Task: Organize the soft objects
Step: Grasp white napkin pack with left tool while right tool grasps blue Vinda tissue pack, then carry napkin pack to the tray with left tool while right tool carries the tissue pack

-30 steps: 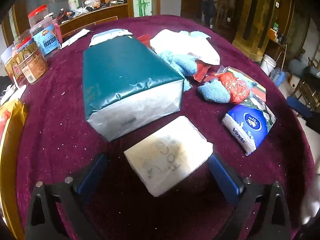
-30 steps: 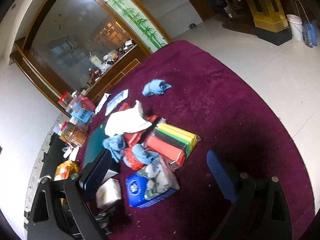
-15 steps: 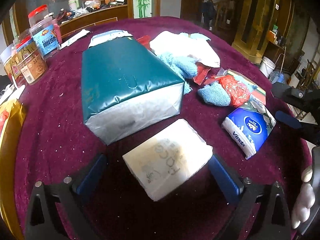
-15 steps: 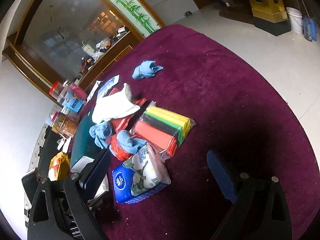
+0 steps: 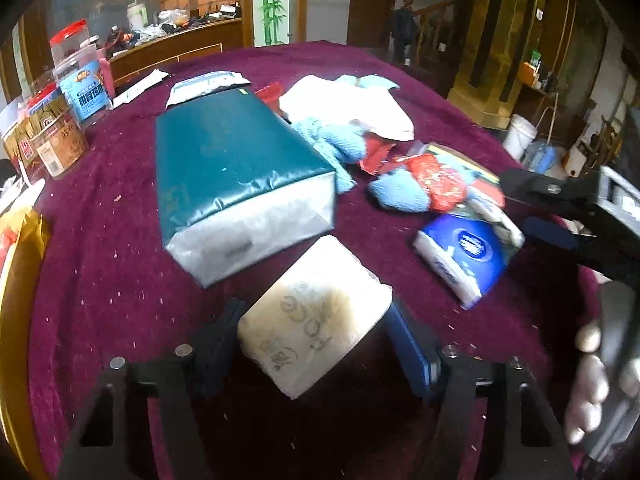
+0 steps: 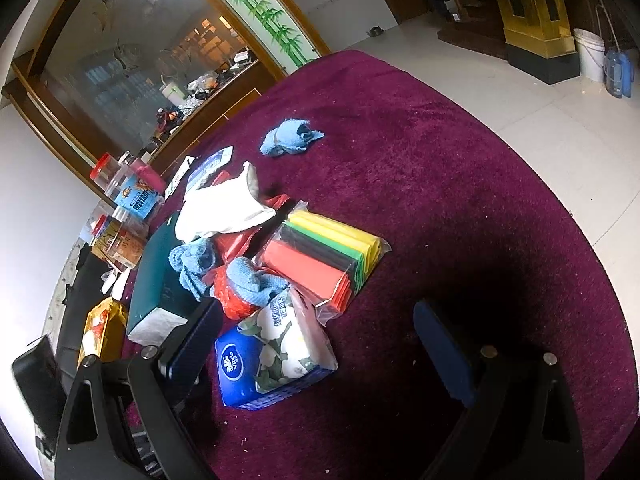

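Left gripper [image 5: 312, 344] fingers just closing on cream tissue pack [image 5: 316, 320] at 6 o'clock on tabletop [image 5: 100, 260] — pads touching both sides. Right gripper [image 6: 320, 344] spread wide, empty, over blue Vinda pack [image 6: 272, 360]. Risk: soft wrapper squashing, slipping — corner-only grip.

A round table in purple cloth [image 6: 460, 208] — tissue packs [image 5: 316, 320], blue towels [image 6: 290, 142], jars [image 5: 84, 92] lie on it.

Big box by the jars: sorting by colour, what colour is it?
Dark teal box, silvery-white end; clearest in the left wrist view.
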`<state>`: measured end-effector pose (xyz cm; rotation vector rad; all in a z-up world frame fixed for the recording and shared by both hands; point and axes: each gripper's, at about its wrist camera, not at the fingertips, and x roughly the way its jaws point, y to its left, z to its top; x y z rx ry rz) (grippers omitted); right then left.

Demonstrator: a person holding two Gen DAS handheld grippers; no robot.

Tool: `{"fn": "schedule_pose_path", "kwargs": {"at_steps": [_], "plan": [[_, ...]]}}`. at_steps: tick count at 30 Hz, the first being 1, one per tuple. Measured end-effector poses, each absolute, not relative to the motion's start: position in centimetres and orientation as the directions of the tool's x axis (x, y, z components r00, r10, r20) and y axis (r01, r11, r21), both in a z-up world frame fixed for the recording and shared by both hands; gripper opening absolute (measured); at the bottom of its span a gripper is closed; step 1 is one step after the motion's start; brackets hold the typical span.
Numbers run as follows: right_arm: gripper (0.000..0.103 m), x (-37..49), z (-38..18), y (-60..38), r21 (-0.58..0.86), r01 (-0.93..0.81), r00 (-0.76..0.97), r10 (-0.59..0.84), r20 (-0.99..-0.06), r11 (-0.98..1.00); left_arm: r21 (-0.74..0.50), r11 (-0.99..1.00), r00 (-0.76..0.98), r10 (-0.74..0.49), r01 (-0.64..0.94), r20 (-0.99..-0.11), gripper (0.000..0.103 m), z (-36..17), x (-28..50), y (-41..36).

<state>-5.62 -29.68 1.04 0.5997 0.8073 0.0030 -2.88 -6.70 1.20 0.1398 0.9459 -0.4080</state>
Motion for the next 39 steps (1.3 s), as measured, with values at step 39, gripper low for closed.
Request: {"fn": "schedule_pose_path", "kwargs": {"at_steps": [39], "plan": [[0.074, -6.6, 3.1, -20.4, 0.108, 0.044, 0.583, 0.062, -0.810, 0.993, -0.297, 0.936, 0.694, -0.341, 0.188, -0.634, 0.074, 8.6, -15.6, 15.2]]}}
